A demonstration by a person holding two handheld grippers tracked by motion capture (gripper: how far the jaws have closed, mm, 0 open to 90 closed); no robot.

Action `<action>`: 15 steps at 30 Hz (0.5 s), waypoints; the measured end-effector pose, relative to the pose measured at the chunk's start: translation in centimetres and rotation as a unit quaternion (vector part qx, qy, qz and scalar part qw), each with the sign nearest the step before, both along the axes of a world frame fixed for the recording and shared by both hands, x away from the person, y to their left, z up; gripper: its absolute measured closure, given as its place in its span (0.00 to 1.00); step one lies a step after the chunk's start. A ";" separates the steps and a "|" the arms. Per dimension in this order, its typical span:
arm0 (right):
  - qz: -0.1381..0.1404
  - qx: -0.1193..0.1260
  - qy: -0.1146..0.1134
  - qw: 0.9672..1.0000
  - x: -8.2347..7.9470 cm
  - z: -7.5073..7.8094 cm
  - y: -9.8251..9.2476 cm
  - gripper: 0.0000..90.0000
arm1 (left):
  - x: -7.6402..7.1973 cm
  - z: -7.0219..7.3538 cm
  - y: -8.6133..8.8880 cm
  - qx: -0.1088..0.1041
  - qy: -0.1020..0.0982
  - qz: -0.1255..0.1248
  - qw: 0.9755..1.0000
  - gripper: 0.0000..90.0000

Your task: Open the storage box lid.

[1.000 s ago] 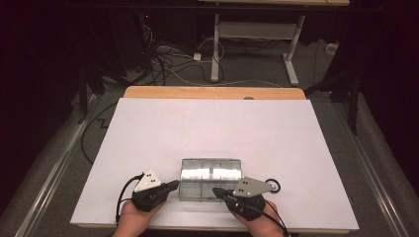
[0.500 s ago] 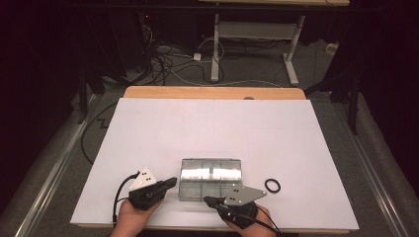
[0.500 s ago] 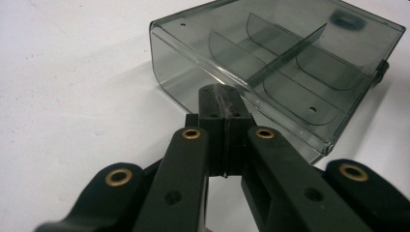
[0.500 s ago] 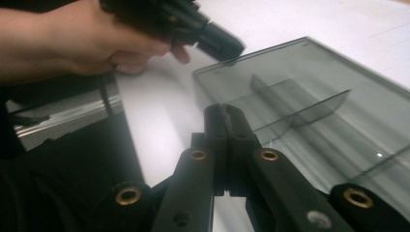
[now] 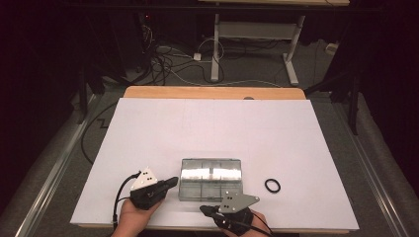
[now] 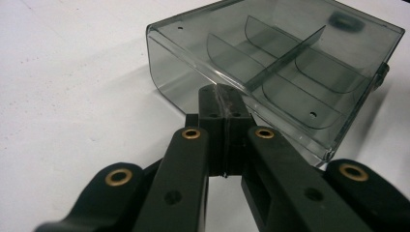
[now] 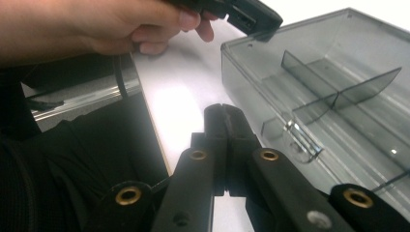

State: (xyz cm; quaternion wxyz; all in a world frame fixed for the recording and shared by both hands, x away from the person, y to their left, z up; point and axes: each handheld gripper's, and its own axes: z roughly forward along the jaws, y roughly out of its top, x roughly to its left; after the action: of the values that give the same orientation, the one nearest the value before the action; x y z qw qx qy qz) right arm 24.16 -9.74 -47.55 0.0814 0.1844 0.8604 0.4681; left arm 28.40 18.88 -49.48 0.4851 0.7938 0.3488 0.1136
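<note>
Box [image 5: 211, 178]: clear smoky grey plastic, grey dividers inside, a silvery metal clasp. Ring [image 5: 272, 185]: black. Surface [image 5: 212, 123]: plain white sheet, tan wooden edge at the far side. Left gripper [image 5: 172, 182] and right gripper [image 5: 203, 209]: black, brass-coloured rivets, pale grey top plates with dark dots.

Dark room. White table [image 5: 212, 128], wooden edge far. Grey floor [image 5: 74, 133] beyond: tangled cables [image 5: 168, 61], white desk legs [image 5: 252, 44]. Light on tabletop.

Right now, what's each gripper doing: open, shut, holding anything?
Left gripper: jaws shut, empty, tips against the smoky clear plastic compartment box.
Right gripper: jaws shut, empty, at the box's near edge.
</note>
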 end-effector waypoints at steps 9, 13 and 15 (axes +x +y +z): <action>-0.008 -0.016 0.011 1.000 0.1 -0.9 -0.5 1.00 | 0.4 -0.1 0.0 0.005 0.007 -0.002 1.000 0.98; -0.019 -0.020 0.017 0.999 0.3 -1.2 -0.7 1.00 | 0.4 -0.1 -0.1 0.013 0.014 -0.006 1.000 0.97; -0.026 -0.021 0.021 0.999 0.4 -1.3 -0.8 1.00 | 0.5 -0.2 -0.2 0.018 0.019 -0.010 1.000 0.97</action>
State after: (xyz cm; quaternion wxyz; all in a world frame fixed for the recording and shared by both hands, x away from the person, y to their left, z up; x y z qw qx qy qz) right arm 24.59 -10.50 -48.88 0.0789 0.2149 0.8667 0.4433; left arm 28.88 18.68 -49.67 0.4649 0.8080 0.3478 0.1004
